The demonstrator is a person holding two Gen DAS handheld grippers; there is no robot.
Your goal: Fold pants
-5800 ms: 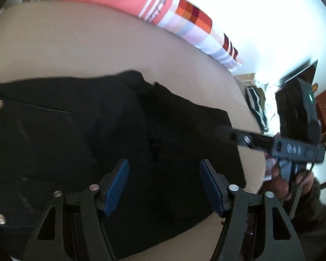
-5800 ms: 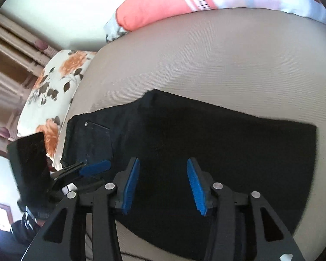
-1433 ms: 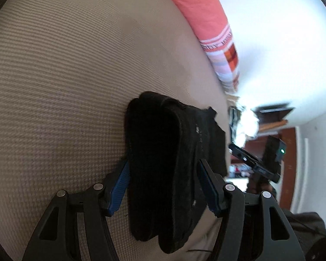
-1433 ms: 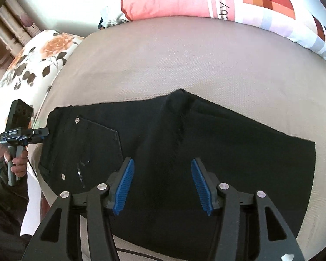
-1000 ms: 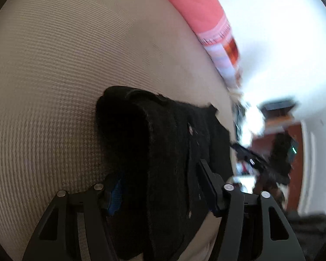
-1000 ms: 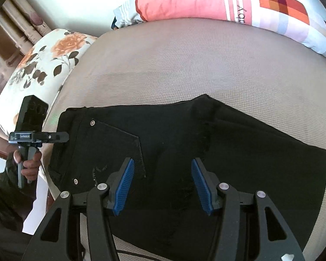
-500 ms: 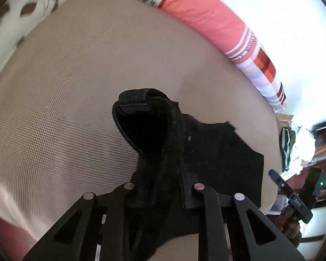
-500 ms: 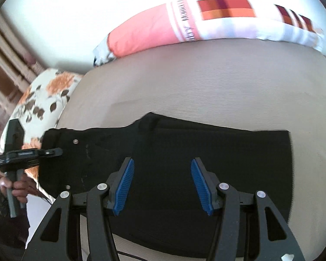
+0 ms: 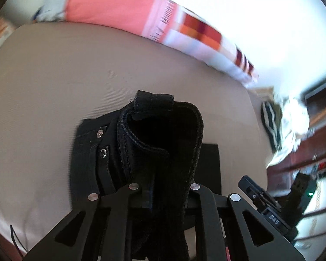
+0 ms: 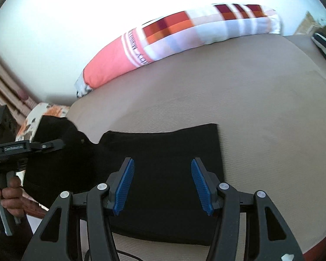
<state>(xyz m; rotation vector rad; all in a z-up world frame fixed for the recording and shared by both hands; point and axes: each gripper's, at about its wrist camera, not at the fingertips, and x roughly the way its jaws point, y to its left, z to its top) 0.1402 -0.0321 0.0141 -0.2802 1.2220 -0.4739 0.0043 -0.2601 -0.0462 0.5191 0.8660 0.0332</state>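
Since a moment ago the left gripper has lifted the waistband end higher off the bed | left jaws clamped on the black denim pants | right gripper hovers over the flat leg portion, jaws apart | pants lie on the beige woven mattress | striped pink-and-white pillow along the far edge

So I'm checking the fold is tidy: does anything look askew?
Nothing stands out. The left hand-held gripper holds the black pants waistband end raised; the rest lies flat on the beige bed.
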